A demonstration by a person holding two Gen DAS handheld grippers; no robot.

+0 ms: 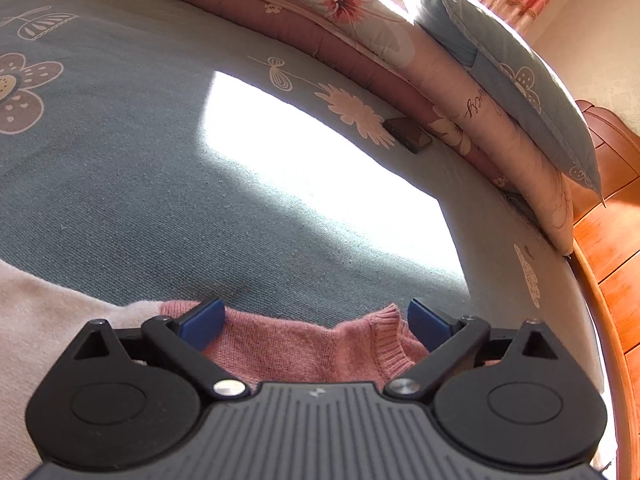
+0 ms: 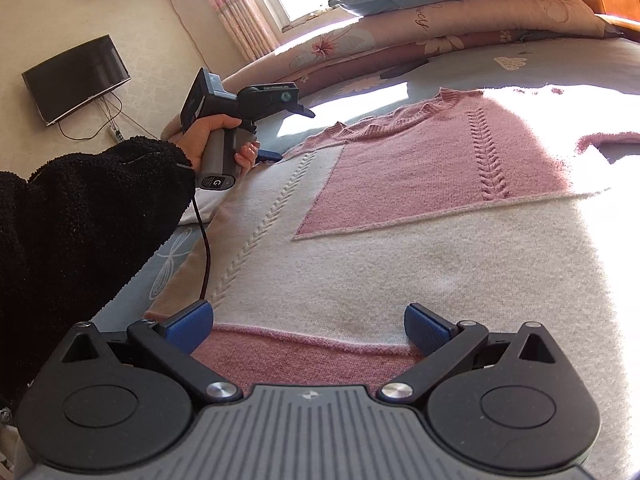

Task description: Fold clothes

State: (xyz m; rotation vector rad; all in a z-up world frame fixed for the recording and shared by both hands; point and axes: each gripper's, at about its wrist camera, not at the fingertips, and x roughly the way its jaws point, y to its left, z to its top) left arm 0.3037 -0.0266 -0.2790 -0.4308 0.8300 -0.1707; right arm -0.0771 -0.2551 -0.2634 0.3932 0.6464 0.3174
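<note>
Sunlit blue floral bedding covers the bed, with quilts and a pillow stacked along its far side. On it a pink-and-cream sweater lies spread flat. Left claw stands with its jaws wide apart over the ribbed pink collar, gripping nothing. Right claw likewise gapes above the sweater's hem.

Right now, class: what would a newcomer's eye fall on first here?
A pink-and-cream sweater lies spread flat on the blue floral bed, sunlight washing out its far side. The left gripper is open over the sweater's collar, the right gripper open at its hem.
</note>
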